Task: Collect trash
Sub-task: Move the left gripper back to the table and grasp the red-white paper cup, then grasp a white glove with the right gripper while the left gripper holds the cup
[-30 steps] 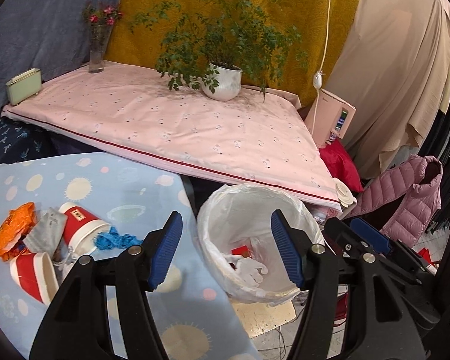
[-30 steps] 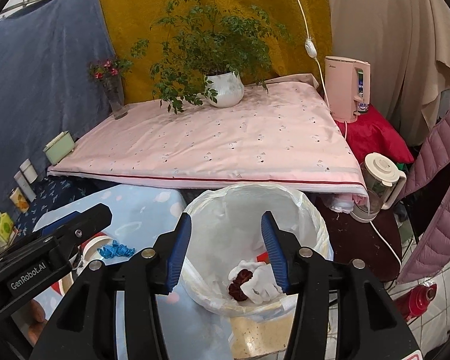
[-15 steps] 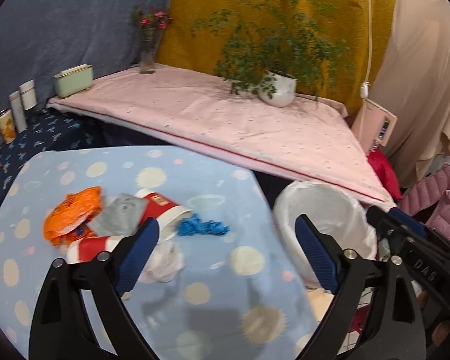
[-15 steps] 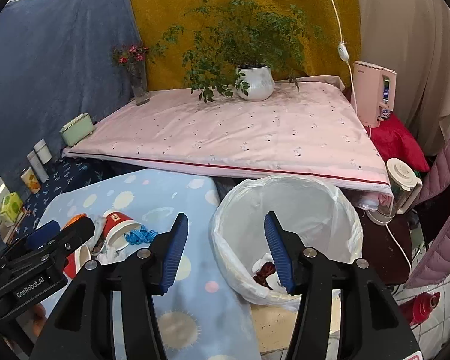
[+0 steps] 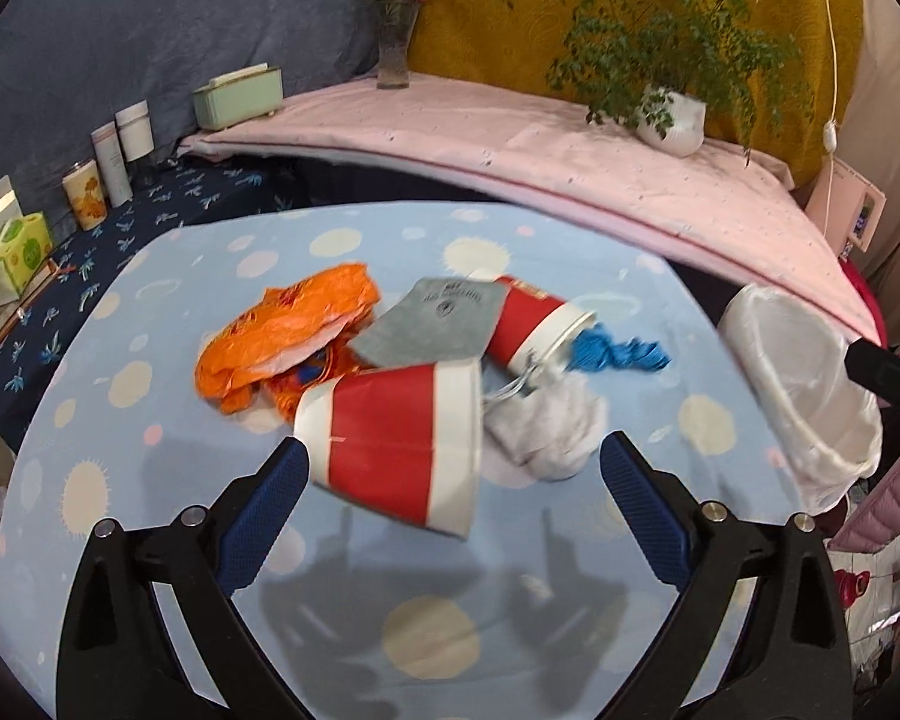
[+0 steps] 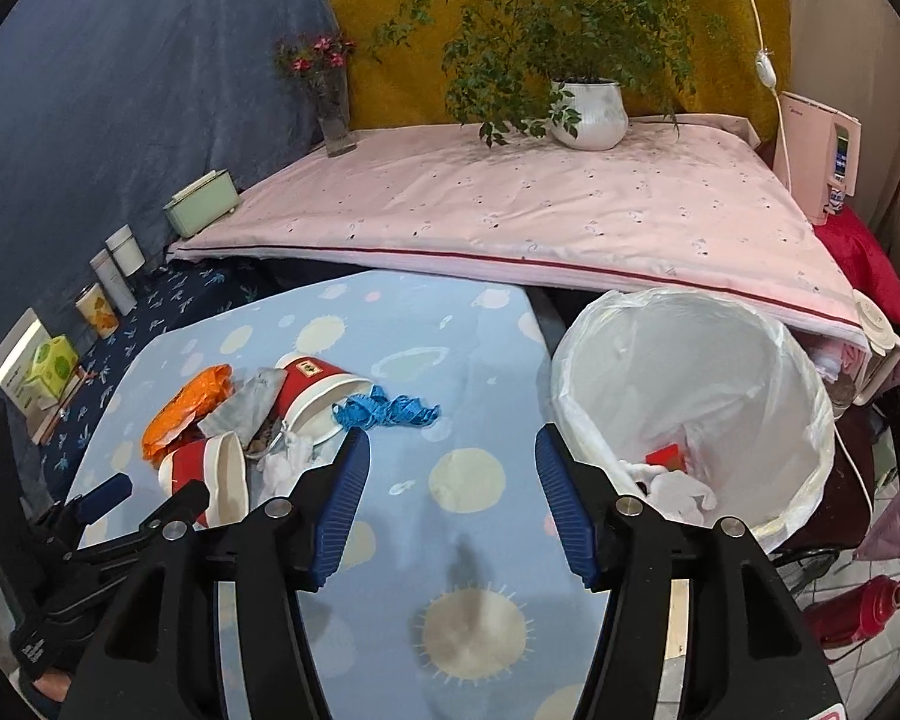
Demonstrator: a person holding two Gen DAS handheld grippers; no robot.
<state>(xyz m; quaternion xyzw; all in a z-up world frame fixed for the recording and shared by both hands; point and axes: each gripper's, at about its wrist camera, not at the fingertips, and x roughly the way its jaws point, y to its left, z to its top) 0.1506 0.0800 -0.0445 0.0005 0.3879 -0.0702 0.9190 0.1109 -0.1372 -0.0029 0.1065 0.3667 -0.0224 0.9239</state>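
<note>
Trash lies in a heap on the blue dotted table [image 5: 150,480]: a red and white paper cup [image 5: 396,450] on its side, a second red cup [image 5: 534,324], an orange wrapper [image 5: 282,336], a grey pouch [image 5: 432,324], a blue scrap [image 5: 618,351] and a white tissue wad [image 5: 546,426]. My left gripper [image 5: 453,498] is open, just short of the near cup. My right gripper [image 6: 450,480] is open and empty above the table, between the heap [image 6: 240,420] and the white-lined bin [image 6: 690,396], which holds some trash.
A pink-covered platform [image 6: 510,210] behind carries a potted plant [image 6: 588,108], a flower vase [image 6: 330,114] and a green box [image 6: 201,210]. Tins and cartons [image 6: 96,306] line the left. A pink appliance [image 6: 816,156] and a red flask [image 6: 858,606] are at the right.
Both grippers have swung left from over the bin to the table. The left gripper has closed in on the heap, and its jaws have spread wider.
</note>
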